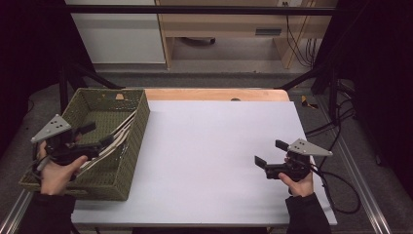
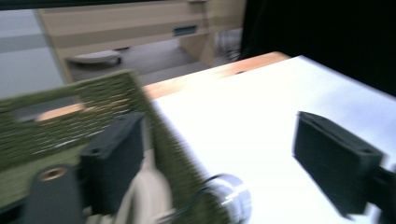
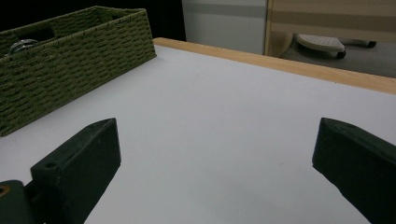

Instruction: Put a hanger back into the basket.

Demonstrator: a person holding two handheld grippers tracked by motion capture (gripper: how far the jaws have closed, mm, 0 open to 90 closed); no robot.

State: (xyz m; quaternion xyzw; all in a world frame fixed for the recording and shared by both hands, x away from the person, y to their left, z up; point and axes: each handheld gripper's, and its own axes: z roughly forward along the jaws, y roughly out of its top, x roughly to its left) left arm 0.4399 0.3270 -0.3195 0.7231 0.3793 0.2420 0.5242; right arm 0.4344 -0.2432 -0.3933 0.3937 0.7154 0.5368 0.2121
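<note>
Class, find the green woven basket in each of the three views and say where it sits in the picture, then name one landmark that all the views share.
High view: the green woven basket sits at the left, on the table's left edge, under the left gripper.
Left gripper view: blurred, at the left and lower middle.
Right gripper view: upper left corner.
Shared landmark: the wooden strip along the white table's far edge.
</note>
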